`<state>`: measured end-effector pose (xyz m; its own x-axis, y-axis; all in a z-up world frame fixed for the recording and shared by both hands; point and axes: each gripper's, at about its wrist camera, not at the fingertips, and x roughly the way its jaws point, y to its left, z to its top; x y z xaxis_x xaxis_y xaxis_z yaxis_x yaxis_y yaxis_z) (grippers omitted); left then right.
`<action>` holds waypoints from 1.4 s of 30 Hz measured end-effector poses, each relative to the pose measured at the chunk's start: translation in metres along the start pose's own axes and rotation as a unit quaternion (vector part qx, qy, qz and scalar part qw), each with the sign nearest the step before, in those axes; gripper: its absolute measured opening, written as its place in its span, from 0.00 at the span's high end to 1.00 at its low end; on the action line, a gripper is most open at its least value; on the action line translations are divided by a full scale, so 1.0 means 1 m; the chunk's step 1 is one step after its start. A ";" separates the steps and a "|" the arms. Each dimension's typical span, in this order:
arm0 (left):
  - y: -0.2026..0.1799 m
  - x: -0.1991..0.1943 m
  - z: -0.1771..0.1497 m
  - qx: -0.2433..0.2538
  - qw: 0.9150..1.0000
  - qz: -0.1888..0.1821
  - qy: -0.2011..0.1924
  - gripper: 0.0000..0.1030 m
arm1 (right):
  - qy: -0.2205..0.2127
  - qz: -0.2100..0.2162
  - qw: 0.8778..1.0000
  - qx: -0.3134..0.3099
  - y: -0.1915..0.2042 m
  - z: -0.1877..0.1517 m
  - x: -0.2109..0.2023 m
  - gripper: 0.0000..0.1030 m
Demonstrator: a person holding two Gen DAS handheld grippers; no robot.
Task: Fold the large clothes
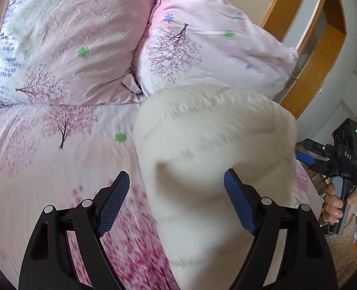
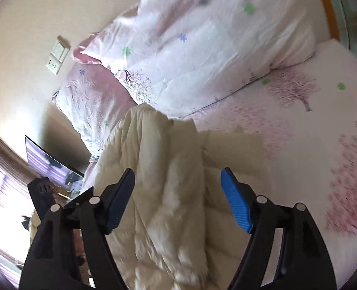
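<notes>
A cream-white padded garment (image 1: 214, 149) lies bunched on the pink floral bed (image 1: 57, 169). In the right wrist view the garment (image 2: 168, 193) shows quilted folds piled in a heap. My left gripper (image 1: 177, 198) is open, its jaws wide apart over the garment's near left edge, holding nothing. My right gripper (image 2: 178, 198) is open too, jaws spread above the heap, empty. The right gripper (image 1: 306, 155) also shows in the left wrist view at the garment's right side, held by a hand (image 1: 332, 205).
Two pink floral pillows (image 1: 65, 48) (image 1: 202, 46) lie at the head of the bed. A folded duvet (image 2: 214, 36) lies behind the garment. A wooden frame (image 1: 306, 48) stands right. A wall with sockets (image 2: 57, 55) is at the left.
</notes>
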<state>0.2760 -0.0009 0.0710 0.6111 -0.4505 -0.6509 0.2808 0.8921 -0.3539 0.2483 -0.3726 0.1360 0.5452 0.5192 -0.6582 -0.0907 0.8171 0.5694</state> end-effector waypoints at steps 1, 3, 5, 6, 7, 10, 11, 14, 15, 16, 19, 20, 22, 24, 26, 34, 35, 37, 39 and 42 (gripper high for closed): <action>0.001 0.003 0.005 0.000 1.000 0.002 0.001 0.22 | 0.008 -0.001 1.000 0.001 0.002 0.005 0.008 0.37; 0.001 0.009 0.014 0.004 1.000 0.010 0.001 0.22 | 0.020 0.001 1.000 -0.002 0.005 0.007 0.019 0.72; -0.001 0.014 0.022 0.013 1.000 0.019 -0.001 0.22 | 0.017 -0.012 1.000 -0.006 0.006 0.007 0.023 0.85; -0.002 0.017 0.026 0.015 1.000 0.023 -0.002 0.22 | 0.011 -0.022 1.000 -0.011 0.006 0.008 0.022 0.85; -0.003 0.019 0.028 0.017 1.000 0.025 -0.001 0.22 | 0.001 -0.036 0.999 -0.018 0.006 0.006 0.020 0.86; -0.008 0.032 0.033 0.030 0.999 0.035 0.002 0.22 | 0.000 -0.053 0.999 -0.011 -0.004 0.005 0.022 0.86; -0.012 0.038 0.034 0.038 0.998 0.040 0.006 0.22 | 0.006 -0.058 0.998 -0.004 -0.009 0.003 0.025 0.86; -0.018 0.051 0.032 0.055 0.997 0.058 0.016 0.23 | 0.025 -0.086 0.996 0.012 -0.025 0.002 0.038 0.86; -0.018 0.054 0.032 0.059 0.996 0.065 0.018 0.24 | 0.029 -0.093 0.995 0.014 -0.029 0.002 0.042 0.85; -0.019 0.059 0.031 0.064 0.995 0.074 0.022 0.24 | 0.037 -0.105 0.994 0.017 -0.035 0.001 0.048 0.85; -0.013 0.074 0.027 0.058 0.994 0.089 0.037 0.25 | 0.050 -0.117 0.992 0.024 -0.048 -0.001 0.058 0.84; -0.010 0.078 0.027 0.051 0.994 0.088 0.043 0.25 | 0.053 -0.117 0.991 0.026 -0.050 -0.002 0.059 0.83; -0.004 0.087 0.026 0.038 0.994 0.083 0.053 0.25 | 0.058 -0.121 0.991 0.027 -0.054 -0.003 0.064 0.83; -0.003 0.093 0.025 0.034 0.994 0.082 0.058 0.25 | 0.065 -0.132 0.989 0.019 -0.054 -0.005 0.068 0.82; -0.004 0.097 0.023 0.037 0.994 0.087 0.057 0.25 | 0.069 -0.147 0.987 0.012 -0.054 -0.007 0.073 0.81; -0.016 0.055 0.022 0.047 0.996 0.082 -0.009 0.28 | 0.015 -0.189 0.982 0.003 -0.044 -0.020 0.037 0.55; -0.020 0.044 0.022 0.049 0.996 0.074 -0.024 0.28 | -0.004 -0.185 0.983 -0.004 -0.039 -0.025 0.023 0.55; -0.033 0.017 0.018 0.061 0.996 0.045 -0.053 0.27 | -0.034 -0.171 0.984 -0.022 -0.025 -0.036 0.002 0.56; -0.049 -0.003 0.011 0.079 0.995 0.003 -0.059 0.27 | -0.050 -0.149 0.987 -0.042 -0.013 -0.052 -0.014 0.56; -0.072 -0.014 -0.002 0.108 0.992 -0.048 -0.038 0.27 | -0.066 -0.109 0.989 -0.075 0.008 -0.078 -0.032 0.56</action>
<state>0.2455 -0.0591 0.1041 0.6261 -0.5365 -0.5659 0.4869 0.8358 -0.2537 0.1651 -0.3637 0.1235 0.6691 0.2966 -0.6814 -0.0763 0.9395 0.3340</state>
